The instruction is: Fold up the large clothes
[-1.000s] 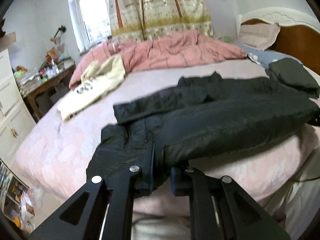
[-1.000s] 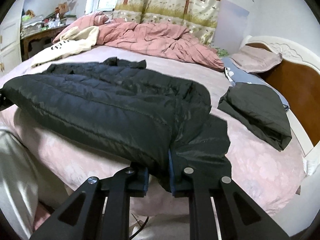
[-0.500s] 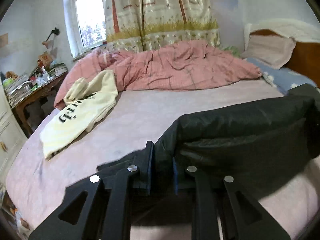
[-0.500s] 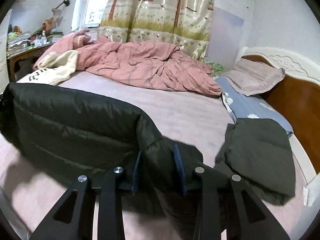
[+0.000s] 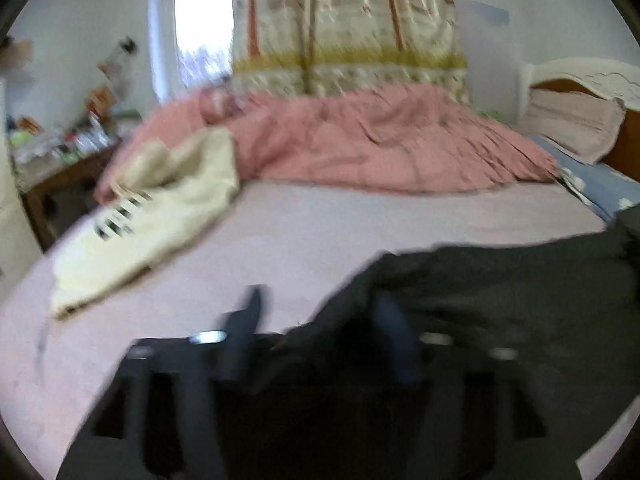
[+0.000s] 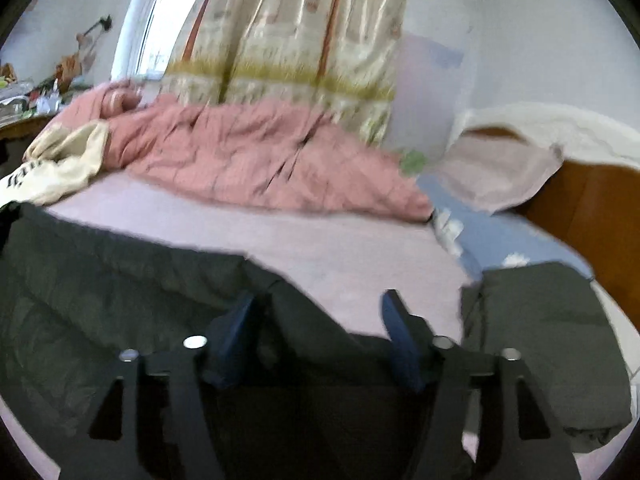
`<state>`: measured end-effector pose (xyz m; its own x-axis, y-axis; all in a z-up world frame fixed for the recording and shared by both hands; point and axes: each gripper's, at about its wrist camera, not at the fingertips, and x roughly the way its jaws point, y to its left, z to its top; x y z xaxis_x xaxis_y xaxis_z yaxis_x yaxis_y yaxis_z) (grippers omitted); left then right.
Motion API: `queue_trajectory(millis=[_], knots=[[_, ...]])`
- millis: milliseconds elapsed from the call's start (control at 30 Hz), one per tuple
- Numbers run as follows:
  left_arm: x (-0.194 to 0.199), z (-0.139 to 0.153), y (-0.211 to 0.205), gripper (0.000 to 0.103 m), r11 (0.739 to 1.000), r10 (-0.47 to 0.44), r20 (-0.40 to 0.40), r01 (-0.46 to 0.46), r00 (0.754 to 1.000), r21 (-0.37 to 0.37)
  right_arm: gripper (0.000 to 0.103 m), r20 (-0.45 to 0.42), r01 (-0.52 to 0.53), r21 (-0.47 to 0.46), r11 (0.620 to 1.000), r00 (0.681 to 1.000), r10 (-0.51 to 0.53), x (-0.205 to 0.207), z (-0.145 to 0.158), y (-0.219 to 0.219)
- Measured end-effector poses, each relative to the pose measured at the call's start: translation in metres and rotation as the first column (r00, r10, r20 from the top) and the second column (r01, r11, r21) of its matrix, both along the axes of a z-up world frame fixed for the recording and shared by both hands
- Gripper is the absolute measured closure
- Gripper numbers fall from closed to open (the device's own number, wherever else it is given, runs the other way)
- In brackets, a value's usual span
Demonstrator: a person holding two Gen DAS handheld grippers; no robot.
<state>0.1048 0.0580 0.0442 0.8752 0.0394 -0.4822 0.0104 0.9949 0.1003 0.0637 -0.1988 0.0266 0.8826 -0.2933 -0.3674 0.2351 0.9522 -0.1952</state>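
Observation:
A large black puffer jacket (image 5: 500, 300) lies folded over on the pink bed sheet (image 5: 320, 232); it also shows in the right wrist view (image 6: 120, 280). My left gripper (image 5: 320, 316) is open, its jaws spread over the jacket's left edge, the cloth lying loose between them. My right gripper (image 6: 320, 312) is open over the jacket's right end, fingers apart and holding nothing. Both views are blurred by motion.
A second dark folded garment (image 6: 548, 340) lies to the right near the headboard (image 6: 592, 208). A cream sweatshirt (image 5: 152, 224) lies at the left. A pink quilt (image 5: 360, 144) is bunched at the back. A cluttered desk (image 5: 60, 160) stands left of the bed.
Both grippers carried the jacket's near edge up and over toward the far side, then opened and let go. The jacket now lies folded on the bed.

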Motion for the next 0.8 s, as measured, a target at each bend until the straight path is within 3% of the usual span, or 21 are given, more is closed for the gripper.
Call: queue_trajectory(millis=[133, 200, 367, 500, 533, 567, 667, 800], knots=[[-0.033, 0.015, 0.032, 0.027, 0.995, -0.009, 0.083, 0.017, 0.997, -0.093, 0.014, 0.112, -0.091, 0.099, 0.991, 0.99, 0.08, -0.052, 0.019, -0.01], [-0.05, 0.019, 0.046, 0.024, 0.991, 0.014, 0.103, 0.0, 0.995, -0.134, 0.013, 0.138, -0.127, 0.14, 0.982, 0.985, 0.108, -0.078, 0.024, -0.015], [-0.064, 0.016, 0.076, 0.017, 0.98, 0.099, 0.074, -0.084, 0.992, -0.18, 0.013, 0.069, -0.039, 0.167, 0.985, 0.997, 0.027, -0.102, 0.01, -0.033], [-0.047, 0.0, 0.099, 0.017, 0.969, 0.131, 0.001, -0.128, 0.991, -0.21, 0.014, -0.002, -0.022, 0.355, 0.935, 1.0, 0.024, -0.089, -0.008, -0.071], [-0.04, -0.007, 0.103, 0.024, 0.965, 0.103, -0.039, -0.109, 0.994, -0.239, 0.033, -0.015, -0.035, 0.418, 0.908, 0.999, 0.046, -0.08, -0.013, -0.081], [-0.035, -0.013, 0.107, 0.043, 0.958, 0.077, -0.065, -0.092, 0.995, -0.273, 0.062, -0.027, -0.033, 0.458, 0.888, 0.998, 0.051, -0.07, -0.016, -0.09], [-0.023, -0.025, 0.109, 0.07, 0.958, 0.081, -0.104, -0.106, 0.991, -0.267, 0.079, -0.053, -0.032, 0.505, 0.862, 0.996, 0.068, -0.041, -0.02, -0.099], [-0.007, -0.033, 0.105, 0.079, 0.969, 0.121, -0.107, -0.141, 0.987, -0.204, 0.088, -0.09, -0.018, 0.423, 0.906, 0.994, 0.062, -0.005, -0.02, -0.089]])
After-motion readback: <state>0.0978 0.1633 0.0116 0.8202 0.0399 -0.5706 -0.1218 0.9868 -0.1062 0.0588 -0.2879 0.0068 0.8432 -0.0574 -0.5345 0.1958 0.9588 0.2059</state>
